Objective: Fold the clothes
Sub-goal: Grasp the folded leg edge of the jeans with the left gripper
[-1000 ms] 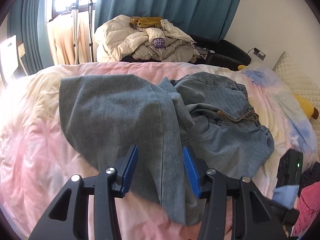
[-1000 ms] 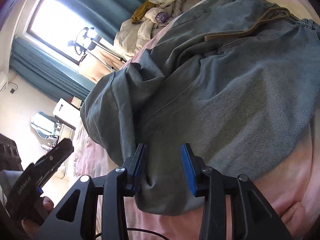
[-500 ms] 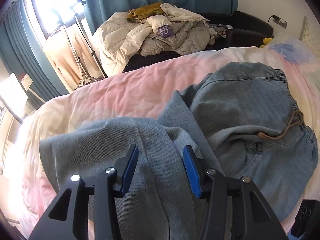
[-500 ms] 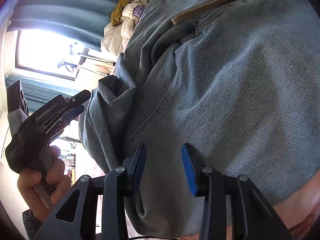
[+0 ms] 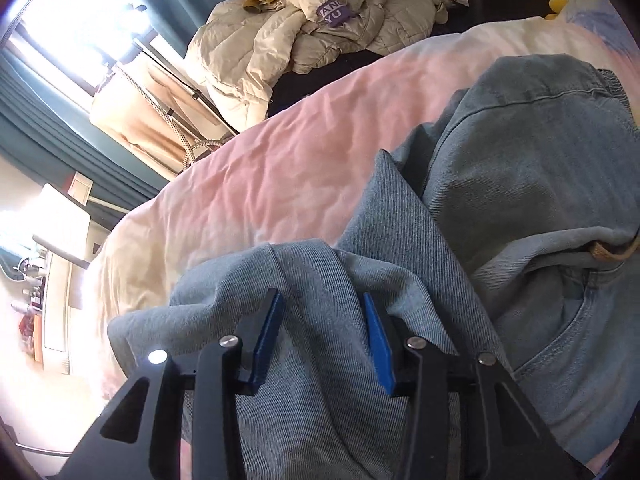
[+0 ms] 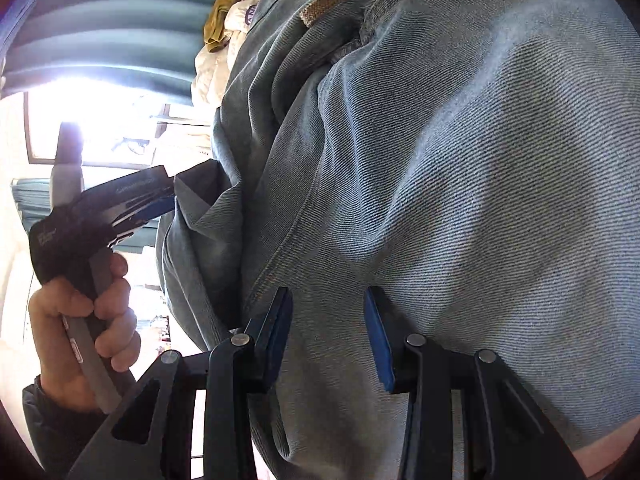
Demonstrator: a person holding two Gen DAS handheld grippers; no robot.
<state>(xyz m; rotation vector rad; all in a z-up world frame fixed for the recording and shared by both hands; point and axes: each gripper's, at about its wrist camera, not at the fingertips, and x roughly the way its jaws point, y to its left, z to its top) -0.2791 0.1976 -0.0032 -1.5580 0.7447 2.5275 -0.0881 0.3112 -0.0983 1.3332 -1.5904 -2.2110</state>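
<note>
Left wrist: purple patch (image 5: 335,11) reads "ANG YU", cream jacket (image 5: 280,36).

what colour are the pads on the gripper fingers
Blue pads on black fingers, clearest in the left wrist view.

A bed (image 5: 288,168) with a crumpled pink and cream cover carries the load. Light blue denim trousers (image 5: 540,208) lie bunched on it, the waistband toward its far side and a folded leg nearer.

I see a bright window (image 5: 76,36) behind teal curtains (image 5: 48,128); beside it, coats (image 5: 320,28) heaped beyond the pink bed (image 5: 280,152).
</note>
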